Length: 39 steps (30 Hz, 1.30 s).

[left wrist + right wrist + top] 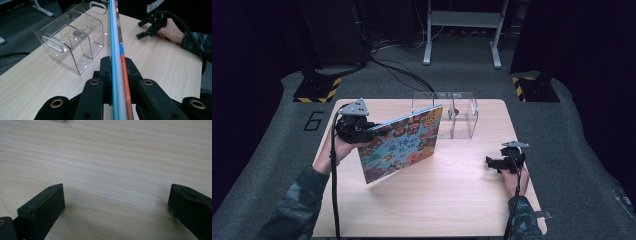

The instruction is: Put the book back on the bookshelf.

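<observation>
A colourful picture book is held up on edge above the table, tilted, its cover facing the person. My left gripper is shut on its left edge; in the left gripper view the book's thin edge runs straight up between the two pressed jaws. A clear plastic file rack with several slots stands at the table's far side, just right of the book's top corner, and shows as the rack to the book's left. My right gripper rests low at the table's right side, jaws wide apart with nothing between them.
The light wooden table has bare wood in front of the book and between the hands. A small dark round object sits inside or behind the rack. Cables and a grey frame lie on the floor beyond the table.
</observation>
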### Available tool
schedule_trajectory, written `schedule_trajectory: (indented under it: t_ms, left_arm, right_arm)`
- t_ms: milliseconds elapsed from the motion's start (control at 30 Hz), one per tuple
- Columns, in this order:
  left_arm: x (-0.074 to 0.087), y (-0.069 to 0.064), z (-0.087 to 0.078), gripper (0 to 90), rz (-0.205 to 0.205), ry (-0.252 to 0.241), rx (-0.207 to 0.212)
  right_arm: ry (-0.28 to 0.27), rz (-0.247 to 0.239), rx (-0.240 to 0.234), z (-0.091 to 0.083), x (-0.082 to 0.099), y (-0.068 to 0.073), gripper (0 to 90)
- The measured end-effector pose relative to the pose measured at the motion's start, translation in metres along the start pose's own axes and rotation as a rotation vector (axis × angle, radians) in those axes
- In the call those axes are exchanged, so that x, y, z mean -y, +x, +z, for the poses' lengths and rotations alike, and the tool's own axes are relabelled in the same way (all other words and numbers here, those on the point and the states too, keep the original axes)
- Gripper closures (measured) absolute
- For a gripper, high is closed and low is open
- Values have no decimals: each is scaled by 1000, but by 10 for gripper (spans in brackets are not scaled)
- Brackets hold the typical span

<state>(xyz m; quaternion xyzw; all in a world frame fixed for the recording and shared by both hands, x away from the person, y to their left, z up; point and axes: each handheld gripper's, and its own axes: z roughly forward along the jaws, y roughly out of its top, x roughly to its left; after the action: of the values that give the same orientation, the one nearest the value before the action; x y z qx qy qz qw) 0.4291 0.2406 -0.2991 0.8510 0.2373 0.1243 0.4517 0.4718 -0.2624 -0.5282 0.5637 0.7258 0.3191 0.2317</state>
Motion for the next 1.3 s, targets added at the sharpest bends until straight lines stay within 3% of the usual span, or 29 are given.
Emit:
schedule_trajectory:
  t_ms: [300, 700, 967, 1300]
  left_arm:
    - [-15, 2, 0, 808, -2, -10, -41]
    - [-35, -1, -7, 806, 9, -30, -55]
    - [-42, -1, -6, 806, -21, -59, -54]
    - [-48, 1, -7, 805, -65, -110, -97]
  right_arm:
    - [-3, 6, -2, 0, 0, 1, 8]
    - [-2, -3, -3, 0, 0, 0, 11]
    - [1, -4, 0, 0, 0, 0, 13]
    - [-1, -10, -1, 0, 0, 0, 13]
